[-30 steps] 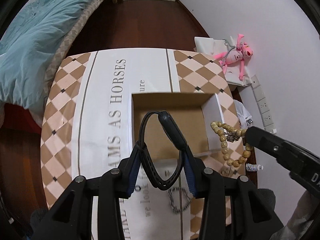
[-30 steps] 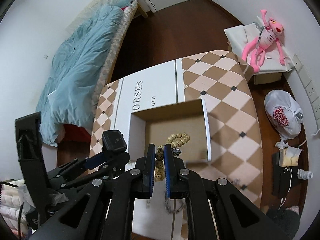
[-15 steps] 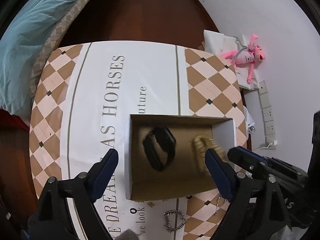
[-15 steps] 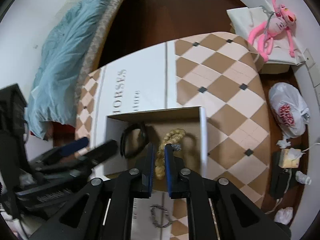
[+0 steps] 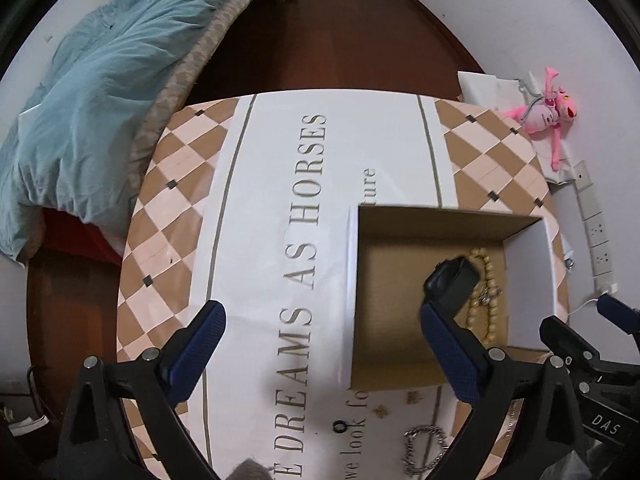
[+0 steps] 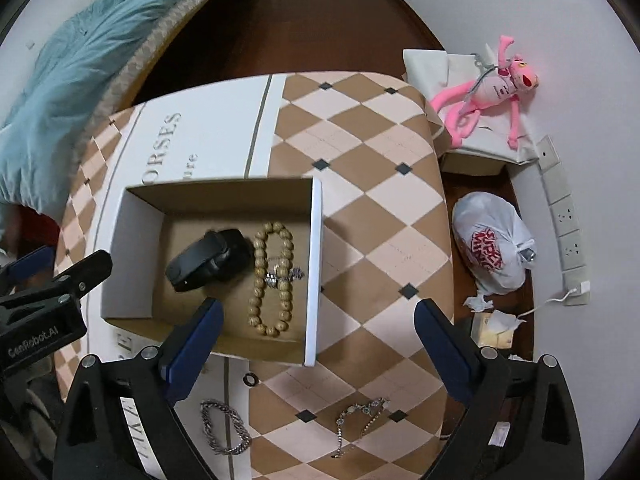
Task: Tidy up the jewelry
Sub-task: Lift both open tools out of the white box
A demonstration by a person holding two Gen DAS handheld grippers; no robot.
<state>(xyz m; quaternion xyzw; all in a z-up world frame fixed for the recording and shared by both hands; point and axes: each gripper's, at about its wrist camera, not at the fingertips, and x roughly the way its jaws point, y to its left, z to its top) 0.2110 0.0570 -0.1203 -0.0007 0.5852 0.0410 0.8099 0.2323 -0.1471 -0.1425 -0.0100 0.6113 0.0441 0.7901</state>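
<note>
Cardboard box: open-topped, on the patterned worktop.
Black smartwatch: inside the box, on its floor, left of the beads.
Wooden bead bracelet: inside the box, just beside the watch, lying flat.
Silver chain bracelet: on the worktop, outside the box's near wall.
Thin jewelled bracelet: on the worktop, right of the chain.
Small black ring: just outside the box's near wall.
Left gripper: fingers have just spread wide, released, grasping nothing.
Right gripper: fingers have just spread wide, released, the beads below them.
</note>
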